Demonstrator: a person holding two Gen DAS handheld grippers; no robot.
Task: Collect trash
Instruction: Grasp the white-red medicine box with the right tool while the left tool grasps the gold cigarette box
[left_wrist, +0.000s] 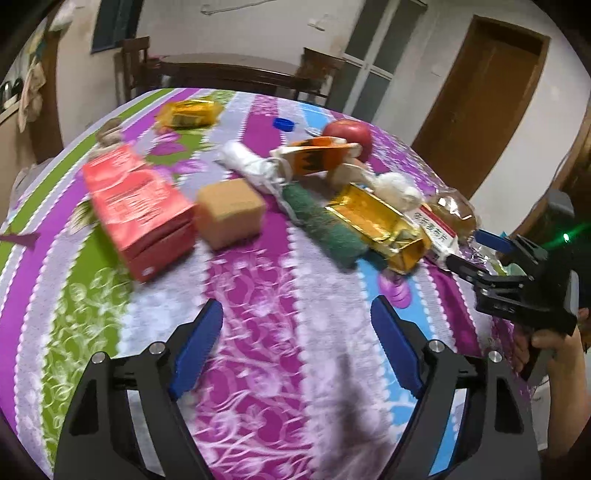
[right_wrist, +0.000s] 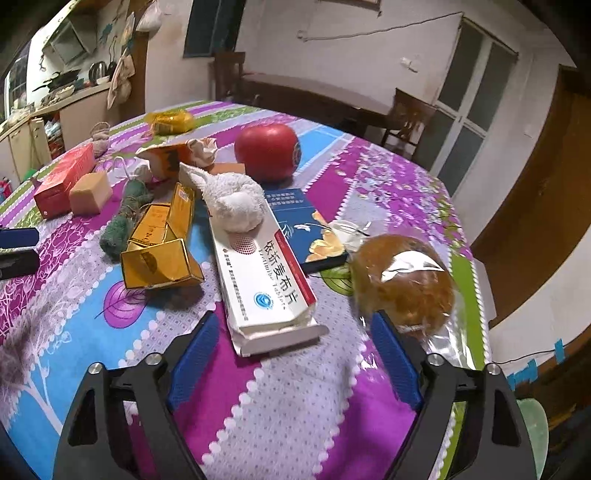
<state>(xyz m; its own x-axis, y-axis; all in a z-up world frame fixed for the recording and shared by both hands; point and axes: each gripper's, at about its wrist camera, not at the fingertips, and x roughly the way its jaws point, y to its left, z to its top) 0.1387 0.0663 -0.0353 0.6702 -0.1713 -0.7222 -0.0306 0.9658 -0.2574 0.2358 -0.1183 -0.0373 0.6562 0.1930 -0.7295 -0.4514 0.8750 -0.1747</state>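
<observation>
Both hand-held grippers gape wide, empty: the left hand-held gripper (left_wrist: 296, 347) over bare surface (left_wrist: 258, 369), the right hand-held gripper (right_wrist: 293, 350) just short of one white pill box (right_wrist: 264, 275) at 12 o'clock. One bagged bun (right_wrist: 404, 282) lies at 1 o'clock, touching its right finger. Beyond lie one gold carton (right_wrist: 160, 245), one apple (right_wrist: 266, 151), one red box (left_wrist: 138, 206), one tan block (left_wrist: 229, 212), one bottle cap (left_wrist: 283, 123).

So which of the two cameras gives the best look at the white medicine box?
The right wrist view: the white medicine box lies close ahead, its whole top and open end visible. In the left wrist view the box is only a small sliver behind the gold carton.
</observation>
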